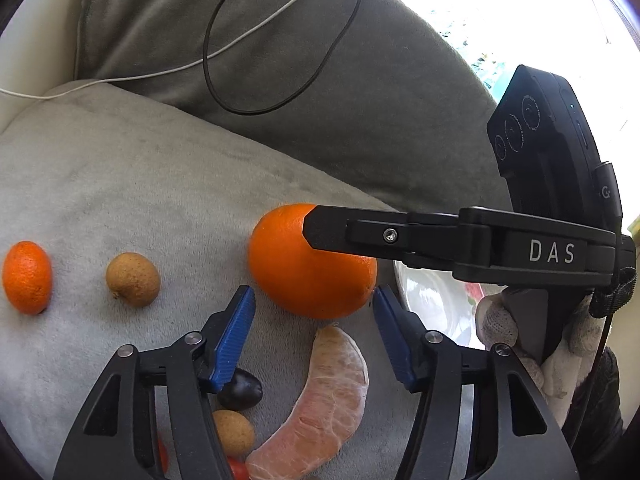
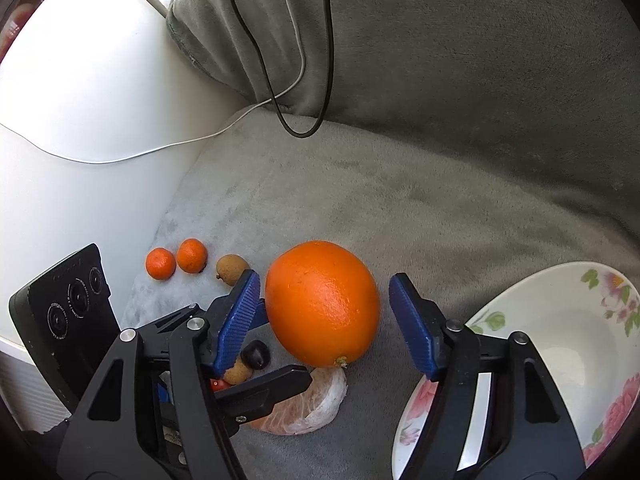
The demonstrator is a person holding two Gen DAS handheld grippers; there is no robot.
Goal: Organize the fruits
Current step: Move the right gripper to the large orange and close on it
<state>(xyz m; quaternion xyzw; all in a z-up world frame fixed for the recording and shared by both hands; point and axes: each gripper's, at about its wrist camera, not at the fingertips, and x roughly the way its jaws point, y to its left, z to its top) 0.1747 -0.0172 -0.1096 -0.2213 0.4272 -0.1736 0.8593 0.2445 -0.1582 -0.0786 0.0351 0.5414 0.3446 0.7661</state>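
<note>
A large orange (image 1: 304,264) (image 2: 322,304) lies on a grey plush cushion (image 1: 120,184). My right gripper (image 2: 324,320) is open with its blue pads on either side of the orange; in the left wrist view its black finger (image 1: 360,236) crosses over the orange. My left gripper (image 1: 314,332) is open and empty just in front of the orange, above a peeled citrus segment (image 1: 320,404) (image 2: 308,412). A white floral plate (image 2: 560,340) (image 1: 432,304) lies to the right.
A small mandarin (image 1: 27,277), a brown longan (image 1: 133,279), a dark grape (image 1: 240,390), another longan (image 1: 234,432) and a red tomato (image 1: 239,469) lie on the cushion. Two mandarins (image 2: 176,262) show in the right view. Black and white cables (image 1: 248,40) hang over the back cushion.
</note>
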